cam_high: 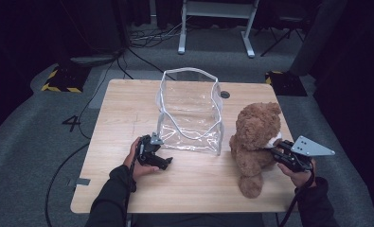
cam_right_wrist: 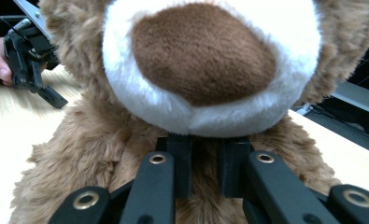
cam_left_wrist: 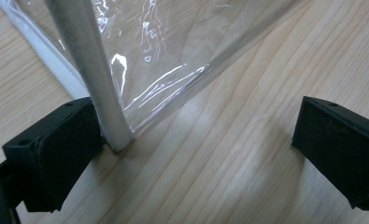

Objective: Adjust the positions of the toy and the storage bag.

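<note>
Light-brown plush teddy bear [cam_high: 254, 137] with a white muzzle and dark-brown nose patch. Colourless transparent plastic bag [cam_high: 190, 113] was edged in pale grey-white piping. Pale wooden table [cam_high: 128, 109] showed a fine straight grain. Both black two-jaw grippers, left [cam_high: 163, 162] and right [cam_high: 274, 151], were matt; the right carried a grey triangular plate. Yellow-and-black striped floor pad [cam_high: 61, 78] lay on grey carpet.

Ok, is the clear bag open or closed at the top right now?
Open. The clear bag stands upright on the table, its white-trimmed rim spread wide, and nothing lies inside it. The teddy bear is outside, beside it.
</note>
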A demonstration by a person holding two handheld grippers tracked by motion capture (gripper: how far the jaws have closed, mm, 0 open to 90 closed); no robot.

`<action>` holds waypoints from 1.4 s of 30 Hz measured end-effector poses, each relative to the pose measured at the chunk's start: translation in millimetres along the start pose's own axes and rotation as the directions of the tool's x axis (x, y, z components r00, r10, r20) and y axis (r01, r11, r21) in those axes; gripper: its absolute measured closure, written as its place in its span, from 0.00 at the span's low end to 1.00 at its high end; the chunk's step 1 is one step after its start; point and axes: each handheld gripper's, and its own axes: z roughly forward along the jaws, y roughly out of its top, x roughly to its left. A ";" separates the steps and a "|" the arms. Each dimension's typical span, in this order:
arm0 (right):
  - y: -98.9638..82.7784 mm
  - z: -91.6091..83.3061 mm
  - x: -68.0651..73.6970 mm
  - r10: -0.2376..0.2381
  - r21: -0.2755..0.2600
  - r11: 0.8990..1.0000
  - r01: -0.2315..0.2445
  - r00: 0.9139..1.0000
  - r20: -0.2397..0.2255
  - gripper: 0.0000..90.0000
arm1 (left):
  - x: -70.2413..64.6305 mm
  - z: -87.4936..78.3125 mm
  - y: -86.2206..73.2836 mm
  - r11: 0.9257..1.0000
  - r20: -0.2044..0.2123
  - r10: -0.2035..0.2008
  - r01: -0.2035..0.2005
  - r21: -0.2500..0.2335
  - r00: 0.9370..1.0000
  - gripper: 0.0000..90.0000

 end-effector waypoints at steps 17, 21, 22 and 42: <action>0.5 -14.8 -6.6 0.014 -0.037 0.999 -0.013 1.000 0.023 0.88 | -21.4 23.5 26.4 0.999 0.037 0.038 -0.038 -0.001 0.999 0.02; 1.2 -16.7 -8.2 0.021 -0.046 0.999 -0.020 0.999 0.027 0.88 | -22.2 16.1 17.8 0.999 0.043 0.041 -0.041 0.000 0.998 0.02; 1.5 -17.1 -8.6 0.021 -0.046 0.999 -0.020 0.999 0.029 0.88 | -22.3 13.3 14.7 0.999 0.041 0.040 -0.040 0.000 0.998 0.02; 16.0 -17.0 -20.7 0.028 -0.095 0.995 -0.021 0.997 0.070 0.89 | -21.4 -45.2 -54.0 1.000 0.009 0.002 -0.002 -0.002 1.000 0.02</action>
